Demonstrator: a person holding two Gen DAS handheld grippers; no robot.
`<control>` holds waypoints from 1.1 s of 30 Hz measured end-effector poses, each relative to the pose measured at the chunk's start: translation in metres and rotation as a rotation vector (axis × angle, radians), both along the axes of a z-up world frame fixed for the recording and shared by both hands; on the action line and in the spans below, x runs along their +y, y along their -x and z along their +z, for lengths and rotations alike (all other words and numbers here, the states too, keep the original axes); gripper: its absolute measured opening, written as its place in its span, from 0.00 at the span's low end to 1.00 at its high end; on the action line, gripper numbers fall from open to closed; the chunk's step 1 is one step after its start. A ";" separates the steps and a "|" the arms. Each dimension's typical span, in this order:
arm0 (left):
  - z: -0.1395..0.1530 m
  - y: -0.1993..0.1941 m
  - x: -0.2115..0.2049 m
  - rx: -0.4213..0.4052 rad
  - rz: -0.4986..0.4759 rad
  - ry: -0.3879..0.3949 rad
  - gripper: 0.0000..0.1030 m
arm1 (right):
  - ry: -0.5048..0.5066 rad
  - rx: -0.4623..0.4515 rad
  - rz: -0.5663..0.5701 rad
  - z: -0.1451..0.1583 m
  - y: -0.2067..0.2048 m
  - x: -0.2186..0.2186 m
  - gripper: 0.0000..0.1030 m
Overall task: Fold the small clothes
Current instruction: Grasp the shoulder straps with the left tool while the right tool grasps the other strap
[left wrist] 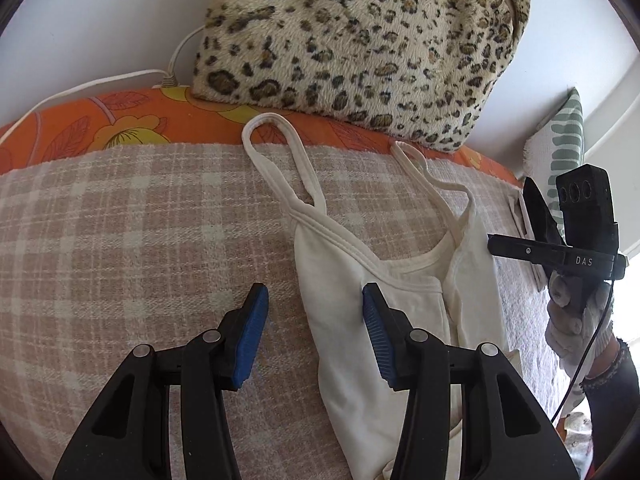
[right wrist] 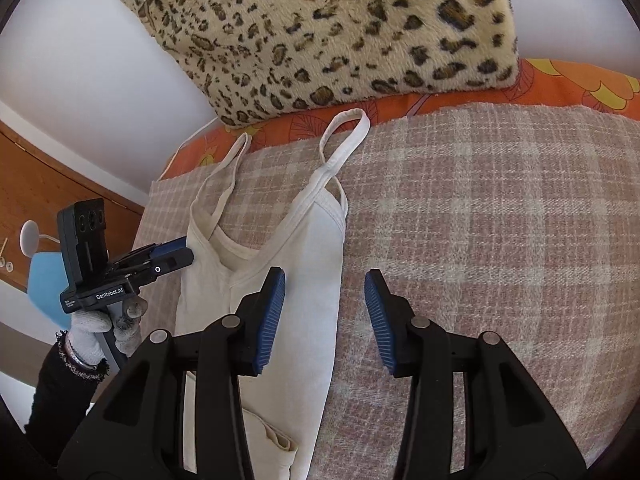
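On top of the pink-and-cream checked blanket (left wrist: 140, 216) sits a white strappy top (left wrist: 344, 280), lying flat and lengthwise, with both thin shoulder straps (left wrist: 280, 160) stretched up toward the far edge of the blanket. One side of the body looks folded in over the middle, so it's a narrow strip now, and the lower hem end is bunched a bit near the bottom of the right wrist view.

Left gripper (left wrist: 316, 336) hovers right above it, jaws spread wide, nothing in them. Its right blue pad (left wrist: 376, 340) is over the cloth, the left pad is out over bare blanket, so the top's left edge runs between the two. Can't tell if the pad actually touches the fabric.

Right gripper (right wrist: 325, 320) is the same deal: jaws wide apart, holding nothing, left pad over the top and right pad over the blanket, with the top's edge in the gap.

Each camera also catches the other gripper off to the side, held in a gloved hand (right wrist: 92, 336).

Further out, the blanket covers an orange floral sheet (left wrist: 132, 116), and a fuzzy leopard-print cushion (left wrist: 360, 48) leans on the white wall (left wrist: 100, 20) behind the straps. A white cable (left wrist: 120, 80) runs along the wall by the sheet, and a green-patterned pillow (left wrist: 564, 148) peeks in at the far right of the left wrist view.
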State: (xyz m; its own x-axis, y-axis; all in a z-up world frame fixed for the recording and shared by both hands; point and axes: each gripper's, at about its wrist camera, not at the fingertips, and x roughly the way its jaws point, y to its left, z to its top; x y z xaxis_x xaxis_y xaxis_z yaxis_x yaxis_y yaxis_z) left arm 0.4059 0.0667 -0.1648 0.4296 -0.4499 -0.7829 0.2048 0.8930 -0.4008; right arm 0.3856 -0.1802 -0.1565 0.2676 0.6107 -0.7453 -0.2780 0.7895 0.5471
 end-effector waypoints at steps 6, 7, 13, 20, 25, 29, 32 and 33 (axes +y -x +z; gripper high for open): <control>0.003 -0.011 -0.006 -0.020 -0.021 -0.046 0.45 | 0.032 -0.013 0.016 -0.008 -0.015 0.011 0.43; 0.004 -0.011 -0.009 -0.026 -0.028 -0.059 0.43 | 0.036 -0.014 0.018 -0.007 -0.018 0.013 0.42; 0.004 -0.018 -0.017 -0.034 -0.040 -0.078 0.08 | 0.095 -0.012 0.046 -0.007 -0.022 0.029 0.14; 0.022 -0.013 -0.015 -0.095 -0.028 -0.011 0.03 | 0.076 -0.057 0.034 0.013 -0.015 0.034 0.09; 0.044 0.004 -0.013 -0.150 -0.038 0.033 0.02 | 0.039 -0.092 0.027 0.034 -0.002 0.029 0.09; 0.062 0.024 -0.014 -0.183 -0.065 0.062 0.02 | 0.016 -0.127 0.046 0.054 0.016 0.025 0.08; 0.075 0.043 -0.018 -0.214 -0.101 0.079 0.02 | -0.005 -0.151 0.066 0.072 0.034 0.021 0.08; 0.079 0.049 -0.020 -0.221 -0.113 0.074 0.02 | -0.008 -0.165 0.075 0.079 0.040 0.020 0.08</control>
State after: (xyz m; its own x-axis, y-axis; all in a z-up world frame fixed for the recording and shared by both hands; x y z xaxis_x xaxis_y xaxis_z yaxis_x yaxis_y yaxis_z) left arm 0.3566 0.0466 -0.0859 0.5303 -0.5576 -0.6386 0.3916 0.8292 -0.3989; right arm 0.3455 -0.1599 -0.0780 0.3397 0.6391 -0.6900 -0.4223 0.7592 0.4953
